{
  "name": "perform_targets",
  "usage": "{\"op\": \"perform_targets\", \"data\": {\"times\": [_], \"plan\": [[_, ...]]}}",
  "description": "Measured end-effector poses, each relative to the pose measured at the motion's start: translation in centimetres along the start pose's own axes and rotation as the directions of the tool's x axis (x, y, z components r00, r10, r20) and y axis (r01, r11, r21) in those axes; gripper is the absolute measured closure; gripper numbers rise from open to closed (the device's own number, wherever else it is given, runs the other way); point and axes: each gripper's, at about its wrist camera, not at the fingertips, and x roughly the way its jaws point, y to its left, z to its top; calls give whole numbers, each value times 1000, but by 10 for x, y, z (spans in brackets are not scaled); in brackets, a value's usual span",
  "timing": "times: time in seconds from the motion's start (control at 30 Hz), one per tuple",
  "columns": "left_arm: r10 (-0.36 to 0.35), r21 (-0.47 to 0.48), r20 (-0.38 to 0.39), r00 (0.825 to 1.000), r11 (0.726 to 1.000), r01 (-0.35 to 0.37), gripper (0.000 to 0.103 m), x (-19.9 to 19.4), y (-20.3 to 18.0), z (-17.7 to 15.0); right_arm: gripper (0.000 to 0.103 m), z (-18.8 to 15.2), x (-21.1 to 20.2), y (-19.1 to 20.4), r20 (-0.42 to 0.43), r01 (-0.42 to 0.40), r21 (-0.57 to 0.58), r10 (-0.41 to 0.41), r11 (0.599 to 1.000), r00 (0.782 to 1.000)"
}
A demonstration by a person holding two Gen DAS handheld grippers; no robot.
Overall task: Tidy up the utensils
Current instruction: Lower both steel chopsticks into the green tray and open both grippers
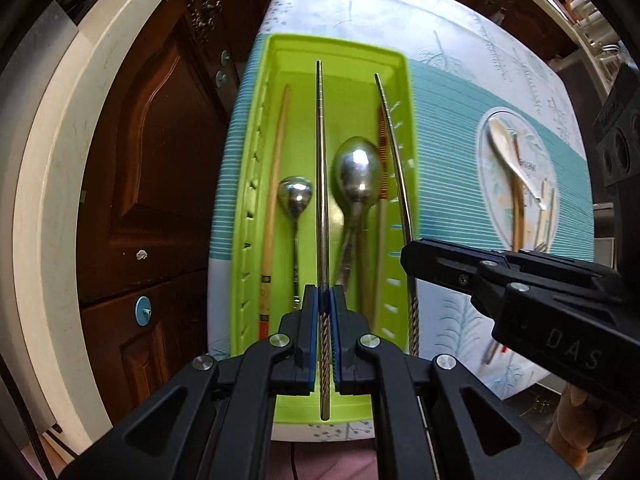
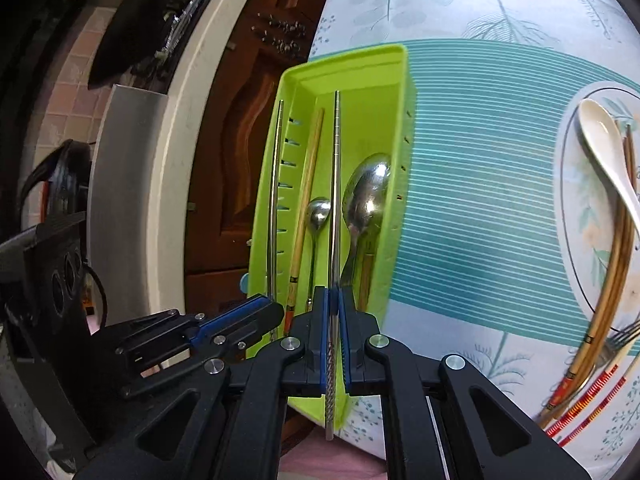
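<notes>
My left gripper [image 1: 325,300] is shut on a steel chopstick [image 1: 321,160] with a twisted handle, held lengthwise over the green utensil tray [image 1: 340,46]. To its right, my right gripper [image 1: 408,258] is shut on a second steel chopstick [image 1: 394,148] over the tray's right wall. In the right wrist view the right gripper [image 2: 334,296] clamps its chopstick [image 2: 337,180] above the tray [image 2: 360,56], and the left gripper [image 2: 276,308] holds its chopstick [image 2: 276,184] along the left wall. A small spoon [image 1: 295,196], a large spoon [image 1: 358,172] and a wooden chopstick [image 1: 276,168] lie in the tray.
A plate [image 2: 568,200] on the right of the patterned tablecloth [image 2: 460,200] carries a white ceramic spoon [image 2: 604,144], several chopsticks and a fork [image 2: 618,338]. The tray sits at the table's left edge, beside a brown wooden cabinet door [image 1: 160,160].
</notes>
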Motion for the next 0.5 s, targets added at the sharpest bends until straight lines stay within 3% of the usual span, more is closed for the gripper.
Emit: {"op": "perform_targets", "data": {"times": [0.23, 0.37, 0.5], "plan": [[31, -9, 6, 999, 999, -31, 97, 21, 8, 4, 97, 8, 24, 5, -44, 79, -6, -79, 997, 996], [51, -7, 35, 998, 999, -51, 58, 20, 5, 5, 94, 6, 25, 7, -55, 115, -25, -116, 993, 992], [58, -7, 47, 997, 998, -58, 52, 18, 2, 5, 90, 6, 23, 8, -51, 125, -43, -127, 991, 991]]}}
